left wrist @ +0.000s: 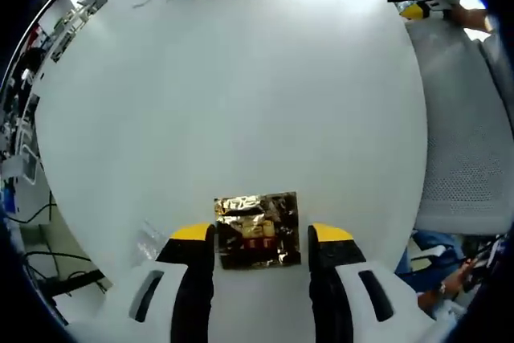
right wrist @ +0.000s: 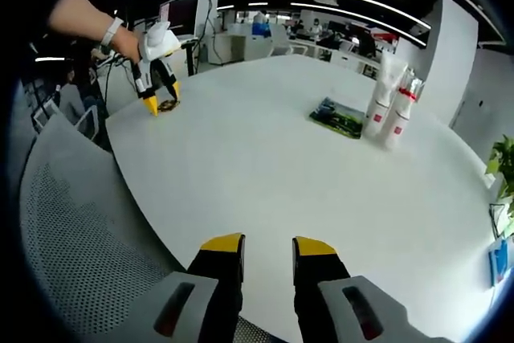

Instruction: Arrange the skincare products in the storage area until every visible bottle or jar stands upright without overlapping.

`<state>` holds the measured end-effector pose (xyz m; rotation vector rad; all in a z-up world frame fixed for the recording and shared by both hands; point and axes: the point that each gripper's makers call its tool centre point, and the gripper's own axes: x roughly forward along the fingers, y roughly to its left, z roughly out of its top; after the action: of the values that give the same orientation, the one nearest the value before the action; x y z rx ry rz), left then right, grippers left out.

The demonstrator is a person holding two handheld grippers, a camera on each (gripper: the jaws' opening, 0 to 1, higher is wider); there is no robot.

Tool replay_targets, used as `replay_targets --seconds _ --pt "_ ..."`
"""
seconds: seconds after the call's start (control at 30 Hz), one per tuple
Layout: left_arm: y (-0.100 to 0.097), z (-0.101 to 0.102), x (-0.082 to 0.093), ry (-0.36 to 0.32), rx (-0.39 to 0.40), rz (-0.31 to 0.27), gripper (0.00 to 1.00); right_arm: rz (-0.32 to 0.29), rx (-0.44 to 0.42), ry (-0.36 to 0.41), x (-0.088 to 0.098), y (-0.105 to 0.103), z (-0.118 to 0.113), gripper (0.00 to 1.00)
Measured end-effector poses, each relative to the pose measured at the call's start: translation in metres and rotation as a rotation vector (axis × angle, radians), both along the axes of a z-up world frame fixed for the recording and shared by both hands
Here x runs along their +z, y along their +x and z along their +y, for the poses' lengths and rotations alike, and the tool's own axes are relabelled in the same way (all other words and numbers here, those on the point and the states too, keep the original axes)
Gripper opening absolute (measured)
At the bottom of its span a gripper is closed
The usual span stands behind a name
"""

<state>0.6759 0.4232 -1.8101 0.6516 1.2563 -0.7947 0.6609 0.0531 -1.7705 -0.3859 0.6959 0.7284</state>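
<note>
The left gripper (left wrist: 261, 234) hangs low over the near edge of the white table (left wrist: 241, 94), its yellow-tipped black jaws spread wide apart on either side of a shiny gold packet (left wrist: 257, 229) that lies flat between them; whether the tips touch it cannot be told. In the right gripper view, a bare hand (right wrist: 120, 42) with a band at the wrist holds that gripper tips-down at the table's far left edge. The right gripper (right wrist: 268, 248) points forward over the table's near edge, its jaws parted by a narrow gap with nothing between them.
</note>
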Motion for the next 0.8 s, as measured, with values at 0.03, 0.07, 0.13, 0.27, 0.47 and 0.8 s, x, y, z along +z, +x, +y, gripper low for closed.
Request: replay_targets --seconds 0.03,0.07,0.13,0.27,0.47,0.8 --pt "0.000 -0.001 -0.001 -0.003 -0.002 -0.005 0.40 -0.001 -0.001 0.000 0.000 0.000 0.000 0.20" --pt "0.000 -0.001 -0.001 -0.001 0.002 -0.005 0.39 -0.002 -0.002 0.000 0.000 0.000 0.000 0.20" --pt "-0.001 -0.002 -0.001 0.002 0.011 -0.005 0.39 -0.003 -0.004 0.000 0.001 0.000 -0.001 0.19" --pt "-0.004 -0.004 -0.003 -0.001 0.023 -0.006 0.35 -0.008 -0.004 -0.004 0.001 0.001 -0.001 0.19" --pt "-0.007 -0.004 -0.002 -0.014 0.046 -0.016 0.34 -0.011 -0.002 -0.006 0.001 0.001 -0.001 0.19" --pt "-0.012 -0.007 -0.001 -0.029 0.059 -0.024 0.29 -0.008 0.004 -0.011 0.000 0.000 -0.001 0.18"
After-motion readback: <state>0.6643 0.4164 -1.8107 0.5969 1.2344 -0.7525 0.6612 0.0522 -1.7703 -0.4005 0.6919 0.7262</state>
